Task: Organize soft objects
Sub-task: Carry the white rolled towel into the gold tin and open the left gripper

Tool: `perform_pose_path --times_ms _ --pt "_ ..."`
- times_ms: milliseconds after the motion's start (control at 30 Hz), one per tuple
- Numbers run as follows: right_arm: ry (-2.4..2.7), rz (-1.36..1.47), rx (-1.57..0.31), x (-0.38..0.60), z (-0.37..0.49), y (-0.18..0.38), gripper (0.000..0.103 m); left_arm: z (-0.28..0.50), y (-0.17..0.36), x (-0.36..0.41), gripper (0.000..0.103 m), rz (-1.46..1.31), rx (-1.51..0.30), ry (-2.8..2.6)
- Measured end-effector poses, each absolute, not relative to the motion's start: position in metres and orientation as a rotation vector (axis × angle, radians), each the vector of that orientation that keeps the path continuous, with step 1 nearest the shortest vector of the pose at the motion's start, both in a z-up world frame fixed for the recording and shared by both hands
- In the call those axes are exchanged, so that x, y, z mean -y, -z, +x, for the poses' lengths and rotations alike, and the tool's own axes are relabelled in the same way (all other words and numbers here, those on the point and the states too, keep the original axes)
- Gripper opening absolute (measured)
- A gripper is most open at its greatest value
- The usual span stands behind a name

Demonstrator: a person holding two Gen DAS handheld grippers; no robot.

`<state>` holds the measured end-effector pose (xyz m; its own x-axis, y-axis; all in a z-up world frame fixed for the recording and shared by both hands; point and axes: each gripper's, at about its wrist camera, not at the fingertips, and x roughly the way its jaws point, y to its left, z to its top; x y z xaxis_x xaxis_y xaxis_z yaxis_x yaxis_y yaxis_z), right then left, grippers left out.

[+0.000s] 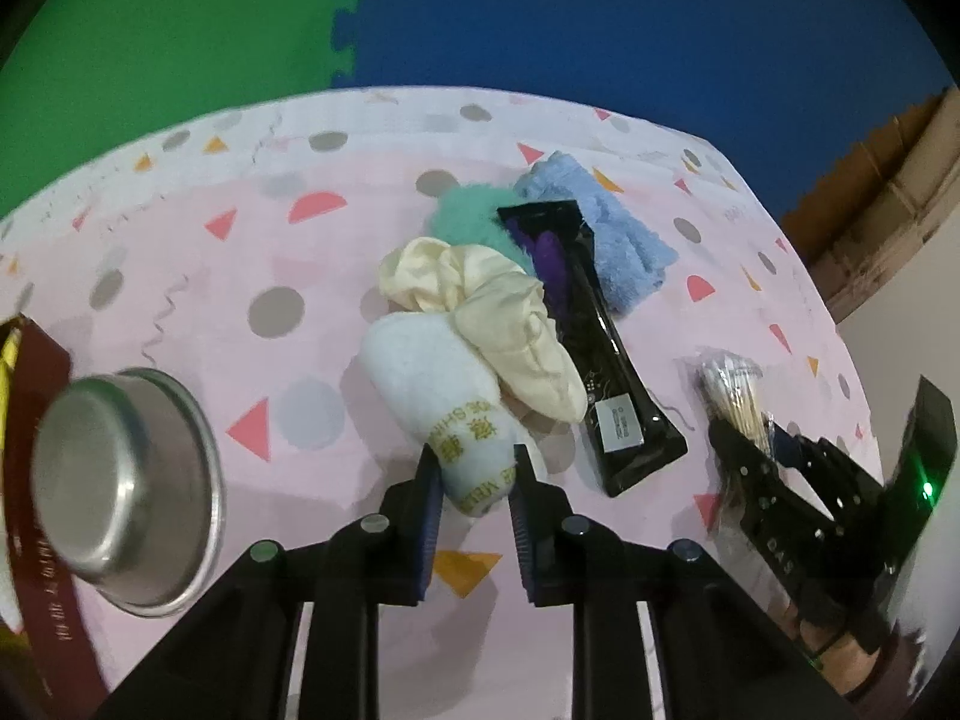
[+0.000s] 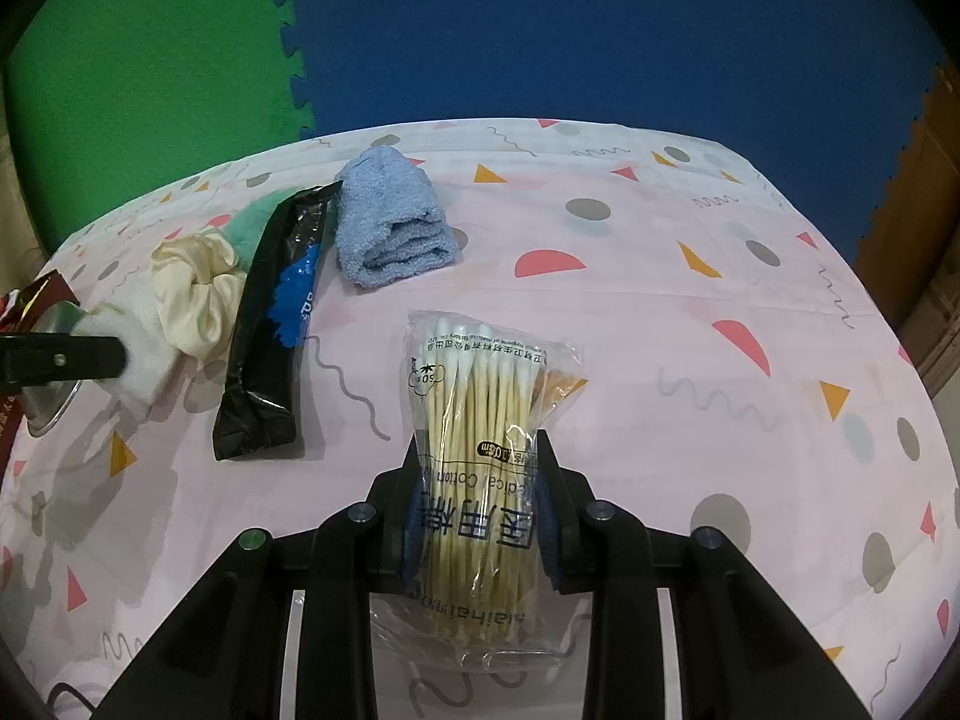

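Left gripper (image 1: 474, 468) apparently pinching white towel roll (image 1: 438, 396), long axis pointing away, right gripper (image 2: 480, 480) clamping cotton swab bag (image 2: 480, 444) lengthwise

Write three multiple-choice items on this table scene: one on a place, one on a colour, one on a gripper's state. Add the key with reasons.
1. Where does the black packet lie?
A. Between the cream scrunchie and the blue towel
B. Inside the steel bowl
C. Under the cotton swab pack

2. What colour is the fluffy item behind the scrunchie?
A. Red
B. Mint green
C. Black

3. What is the right hand-held gripper doing?
A. Hanging open over bare cloth
B. Closed on the swab pack
C. Holding the blue towel

Key: 1 A, the right wrist view shows the packet with the scrunchie to its left and the towel to its right. 2 B, its fur reads mint green in both views. 3 B, both fingers press the pack's sides.
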<state>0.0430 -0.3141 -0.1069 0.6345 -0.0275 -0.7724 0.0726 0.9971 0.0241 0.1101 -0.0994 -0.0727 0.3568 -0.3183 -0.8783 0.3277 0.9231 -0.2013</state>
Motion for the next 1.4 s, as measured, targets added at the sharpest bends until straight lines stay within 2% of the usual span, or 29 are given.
perform_pose_path --times_ms 533,900,1400 --pt "0.058 0.054 -0.882 0.314 0.043 0.107 0.029 0.073 0.018 0.054 0.021 0.074 -1.057 0.373" --pt "0.059 0.053 -0.882 0.314 0.043 0.107 0.029 0.064 -0.022 -0.024 0.021 0.079 -0.986 0.231" --pt "0.063 0.044 -0.883 0.313 0.043 0.107 0.029 0.103 -0.017 -0.132 0.021 0.031 -0.996 0.025"
